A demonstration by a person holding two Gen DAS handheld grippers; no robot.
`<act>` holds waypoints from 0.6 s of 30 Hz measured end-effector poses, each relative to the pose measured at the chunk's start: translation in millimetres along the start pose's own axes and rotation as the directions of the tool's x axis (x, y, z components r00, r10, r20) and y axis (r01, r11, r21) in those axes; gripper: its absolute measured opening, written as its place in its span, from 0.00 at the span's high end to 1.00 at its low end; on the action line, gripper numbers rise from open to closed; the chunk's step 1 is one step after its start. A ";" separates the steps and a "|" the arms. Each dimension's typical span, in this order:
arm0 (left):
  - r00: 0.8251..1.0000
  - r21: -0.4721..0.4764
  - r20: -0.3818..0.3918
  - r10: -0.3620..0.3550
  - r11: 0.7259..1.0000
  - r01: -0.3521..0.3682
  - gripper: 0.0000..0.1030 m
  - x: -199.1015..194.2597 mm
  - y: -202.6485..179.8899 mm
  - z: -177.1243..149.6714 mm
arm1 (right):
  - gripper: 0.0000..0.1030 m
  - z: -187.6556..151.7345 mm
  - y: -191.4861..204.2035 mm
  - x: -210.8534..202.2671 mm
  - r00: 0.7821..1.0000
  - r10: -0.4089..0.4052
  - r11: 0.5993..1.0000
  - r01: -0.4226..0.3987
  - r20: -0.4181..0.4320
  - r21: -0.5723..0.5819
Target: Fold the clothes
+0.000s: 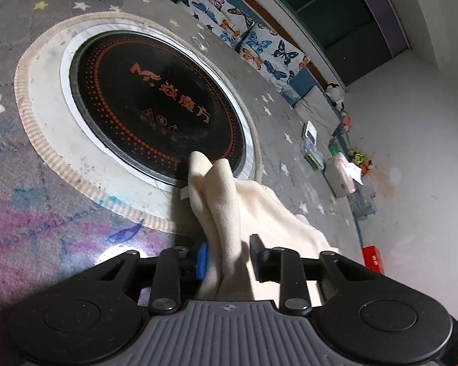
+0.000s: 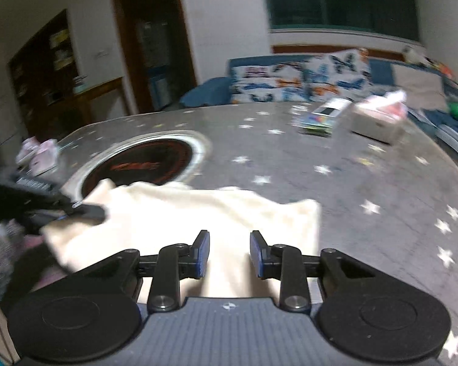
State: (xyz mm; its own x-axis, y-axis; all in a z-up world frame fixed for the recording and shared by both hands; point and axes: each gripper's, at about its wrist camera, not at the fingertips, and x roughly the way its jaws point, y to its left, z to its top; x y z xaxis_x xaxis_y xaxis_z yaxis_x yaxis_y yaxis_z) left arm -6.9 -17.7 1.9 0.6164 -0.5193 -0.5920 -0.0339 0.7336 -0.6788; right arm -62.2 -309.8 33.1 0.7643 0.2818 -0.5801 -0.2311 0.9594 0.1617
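Note:
A cream-coloured garment (image 1: 229, 207) lies on the grey star-patterned table (image 1: 76, 3). In the left wrist view a bunched fold of it runs between the fingers of my left gripper (image 1: 227, 257), whose jaws stand apart with the cloth in the gap; the fold's tip reaches the black round cooktop (image 1: 155, 106). In the right wrist view the garment (image 2: 198, 213) lies spread flat in front of my right gripper (image 2: 229, 253), which is open above its near edge. The left gripper (image 2: 85, 210) shows there at the garment's left corner.
The cooktop (image 2: 143, 164) is set in the table's middle. A white tissue box (image 2: 378, 122) and a stack of small books (image 2: 320, 119) stand at the far right of the table (image 2: 381, 183). A butterfly-print sofa (image 2: 299, 79) lies behind. A red object (image 1: 372, 257) sits beyond the table edge.

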 end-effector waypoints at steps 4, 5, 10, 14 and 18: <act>1.000 0.056 0.017 0.026 0.998 -0.027 0.79 -0.9 -5.7 -3.9 | 0.71 0.0 -22.8 7.6 0.998 -0.060 0.996 0.060 0.004 0.070; 0.999 0.081 0.023 0.038 0.996 -0.039 0.80 -0.8 -8.7 -5.3 | 0.69 0.4 -28.0 9.1 0.998 -0.068 0.994 0.068 0.003 0.087; 0.993 0.195 0.053 0.104 0.974 -0.112 0.80 0.4 -25.2 -12.1 | 0.69 2.3 -53.2 22.3 0.996 -0.094 0.982 0.094 -0.005 0.161; 0.987 0.239 0.061 0.146 0.958 -0.156 0.80 2.3 -34.0 -14.0 | 0.69 4.2 -62.4 32.2 0.996 -0.088 0.979 0.090 -0.016 0.183; 0.983 0.259 0.064 0.172 0.949 -0.182 0.79 3.9 -38.5 -14.8 | 0.69 4.1 -64.6 40.8 0.997 -0.075 0.979 0.079 -0.024 0.187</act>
State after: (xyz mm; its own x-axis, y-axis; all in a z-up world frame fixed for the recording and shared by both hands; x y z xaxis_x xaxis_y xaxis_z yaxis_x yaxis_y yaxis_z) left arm -14.8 -54.5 19.3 0.6504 -0.3566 -0.6707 0.0591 0.9040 -0.4234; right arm -13.7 -360.3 2.3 0.7646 0.2083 -0.6099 -0.0534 0.9636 0.2621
